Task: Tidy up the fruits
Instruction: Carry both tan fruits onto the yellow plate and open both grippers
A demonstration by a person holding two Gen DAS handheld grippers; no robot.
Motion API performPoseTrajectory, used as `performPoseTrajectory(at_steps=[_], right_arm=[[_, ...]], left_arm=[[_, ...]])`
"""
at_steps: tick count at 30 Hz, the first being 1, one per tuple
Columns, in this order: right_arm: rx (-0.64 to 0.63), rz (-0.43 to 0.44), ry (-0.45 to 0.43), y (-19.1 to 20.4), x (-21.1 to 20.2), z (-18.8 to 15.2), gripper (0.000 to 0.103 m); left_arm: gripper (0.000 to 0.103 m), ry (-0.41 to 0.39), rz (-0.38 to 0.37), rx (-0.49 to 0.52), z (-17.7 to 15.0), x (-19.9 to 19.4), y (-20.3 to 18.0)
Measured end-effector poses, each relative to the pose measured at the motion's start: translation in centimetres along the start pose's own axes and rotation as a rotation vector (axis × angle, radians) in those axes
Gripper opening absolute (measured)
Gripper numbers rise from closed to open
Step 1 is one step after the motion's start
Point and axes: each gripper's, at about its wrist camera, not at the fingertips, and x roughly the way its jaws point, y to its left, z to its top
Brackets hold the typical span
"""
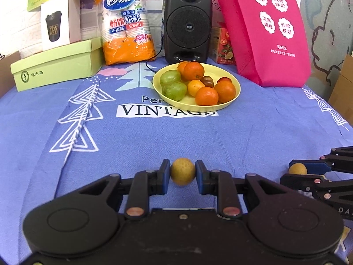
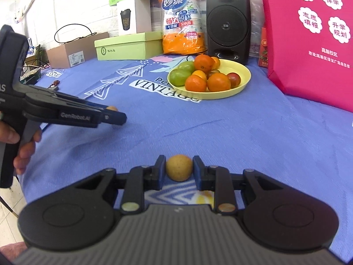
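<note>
The left gripper [image 1: 182, 172] pinches one longan [image 1: 182, 171]; the right gripper [image 2: 179, 168] has its jaws against another longan [image 2: 179, 167]. Open blue cloth [image 1: 154, 137] stretches ahead to the plate [image 1: 229, 103] of fruit, boxes and bags behind.

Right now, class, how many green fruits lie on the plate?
2, at the plate's left side: one green fruit toward the speaker, the other nearer the camera. More may be hidden.

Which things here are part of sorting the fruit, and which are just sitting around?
Part of the job:
- left gripper shut on a small yellow fruit
- right gripper around another small yellow fruit
- yellow plate of fruit

Just lying about:
- speaker
- pink bag
- green box
- pack of paper cups
</note>
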Motion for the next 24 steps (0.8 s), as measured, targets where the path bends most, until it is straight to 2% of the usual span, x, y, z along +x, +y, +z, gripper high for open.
performPoseTrajectory(at_steps=[6,11,19,24], right_arm=[[0.004,-0.005,-0.001,-0.5,-0.6,-0.2,0.026],[-0.017,-0.022,-0.014,-1.2,-0.5,0.9,0.026],[-0.101,-0.066,-0.068,-3.2,0.0,5.5,0.026],[-0.114,-0.061,-0.107,-4.6,1.7,9.0,0.026]], left_arm=[[0.024,0.003,-0.01,0.013,0.1,-0.8,-0.3],[0.024,-0.011,-0.023,0.046,1.6,-0.6,-0.5],[0.024,-0.066,-0.061,0.106,7.5,0.2,-0.5],[0.024,-0.086,-0.05,0.177,11.5,2.7,-1.2]])
